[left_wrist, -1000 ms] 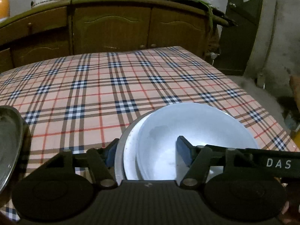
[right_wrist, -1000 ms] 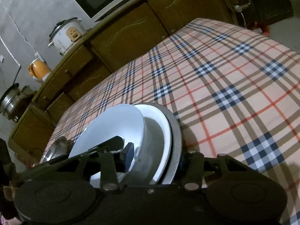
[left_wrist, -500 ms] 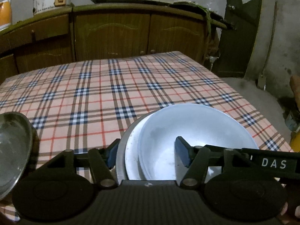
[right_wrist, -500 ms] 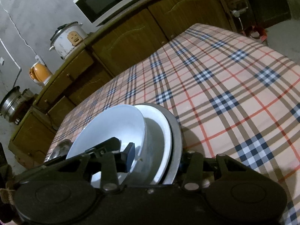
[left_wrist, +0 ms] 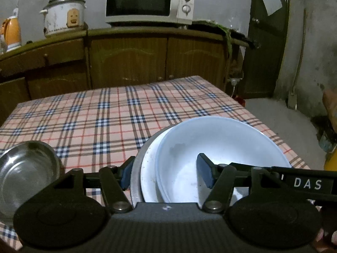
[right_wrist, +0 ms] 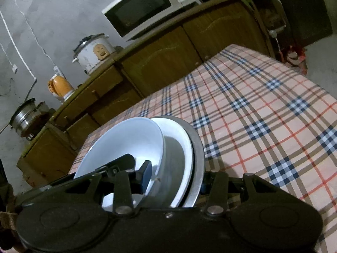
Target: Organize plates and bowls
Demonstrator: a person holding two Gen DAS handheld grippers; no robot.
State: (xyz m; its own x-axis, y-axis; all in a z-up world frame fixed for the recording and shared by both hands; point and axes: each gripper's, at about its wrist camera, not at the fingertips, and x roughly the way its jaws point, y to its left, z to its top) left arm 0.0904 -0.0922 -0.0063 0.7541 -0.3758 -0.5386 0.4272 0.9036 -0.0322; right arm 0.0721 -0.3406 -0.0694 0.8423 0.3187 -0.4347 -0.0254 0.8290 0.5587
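the stack of dishes (left_wrist: 210, 147) is hanging above the near part of the checked tablecloth (left_wrist: 105, 116), a white bowl (right_wrist: 126, 145) nesting in a white plate (right_wrist: 179, 147) with a grey metal plate (right_wrist: 198, 147) outermost. the left gripper (left_wrist: 166, 172) is clamping one side of the stack, one blue pad inside the bowl and the other on the outer side of the metal plate's rim, so it is holding all three. the right gripper (right_wrist: 174, 177) is doing the same from the opposite side, its left pad sitting in the bowl while its other pad is hiding behind the metal rim, so i cannot see that contact itself. the underside of the stack is being cut off by both gripper bodies. a steel bowl (left_wrist: 25, 175) is sitting on the cloth well to the left, its near rim running out of the left wrist view. beyond the stack the cloth is lying open all the way to its far edge, which is stopping just short of the wooden cabinet (left_wrist: 130, 59). on that cabinet a microwave (left_wrist: 147, 2), a rice cooker (left_wrist: 63, 14) and an orange kettle (left_wrist: 12, 31) are standing. to the right the table edge is dropping off to bare floor near a dark door (left_wrist: 265, 42).
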